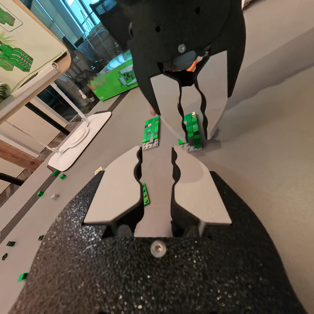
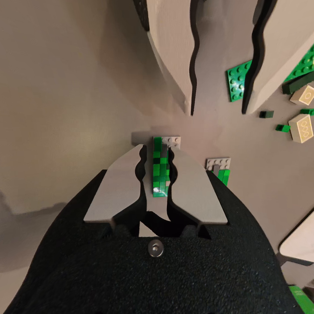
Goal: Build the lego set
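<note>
Looking along the left tool (image 1: 157, 149), its fingers stand parted over bare grey table (image 1: 254, 169), holding nothing; a small green plate (image 1: 146, 195) lies beneath. Ahead, the right tool (image 1: 195, 134) straddles a green tiled panel (image 1: 192, 130), with a second panel (image 1: 151, 131) lying flat beside it.

From the right wrist, the tool's fingers (image 2: 185, 169) flank that panel (image 2: 160, 169); the left pad stands clear, so it is not gripped.
</note>
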Demonstrator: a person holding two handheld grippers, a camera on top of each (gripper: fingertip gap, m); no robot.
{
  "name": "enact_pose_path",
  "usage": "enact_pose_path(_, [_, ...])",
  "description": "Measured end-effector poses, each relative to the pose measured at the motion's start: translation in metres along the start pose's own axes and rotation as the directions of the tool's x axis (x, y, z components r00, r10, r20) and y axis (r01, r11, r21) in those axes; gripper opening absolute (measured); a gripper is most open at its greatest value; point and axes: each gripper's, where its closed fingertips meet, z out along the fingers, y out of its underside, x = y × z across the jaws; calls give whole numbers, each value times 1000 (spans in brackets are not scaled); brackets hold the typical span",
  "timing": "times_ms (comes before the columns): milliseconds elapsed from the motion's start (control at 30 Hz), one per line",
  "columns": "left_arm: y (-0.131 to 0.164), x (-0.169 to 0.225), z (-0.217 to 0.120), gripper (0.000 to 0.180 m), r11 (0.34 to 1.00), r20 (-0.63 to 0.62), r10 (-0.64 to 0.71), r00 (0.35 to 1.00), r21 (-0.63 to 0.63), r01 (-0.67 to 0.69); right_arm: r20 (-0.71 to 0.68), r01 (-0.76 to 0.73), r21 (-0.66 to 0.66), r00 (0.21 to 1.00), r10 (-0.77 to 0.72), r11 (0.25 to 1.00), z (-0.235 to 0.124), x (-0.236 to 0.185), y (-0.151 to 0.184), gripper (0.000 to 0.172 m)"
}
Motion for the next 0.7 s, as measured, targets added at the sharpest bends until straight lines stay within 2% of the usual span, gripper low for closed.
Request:
enact_pose_path(167, [-1,-2,0,32,1000,0,-13,1000,6,13,-39,-66,45,997,68,997,-6,5,20,34])
enact_pose_path(267, [0,0,0,32,1000,-4,-6,1000,3,6,-11,-96,83,995,98,992,-3,9,29,45])
enact_pose_path(367, [0,0,1,32,1000,-5,-4,1000,0,4,35,-89,85,996,87,992,1,8,33,48])
enact_pose_path(500, [0,0,1,32,1000,-5,-5,1000,1,5,112,-73,64,992,66,995,3,8,33,44])
enact_pose_path(600, [0,0,1,32,1000,-7,-8,1000,2,8,123,-35,37,992,31,999,3,7,33,33])
enact_pose_path(700, [-1,2,0,32,1000,-20,-4,1000,9,4,122,-16,32,992,12,999,4,7,31,32])
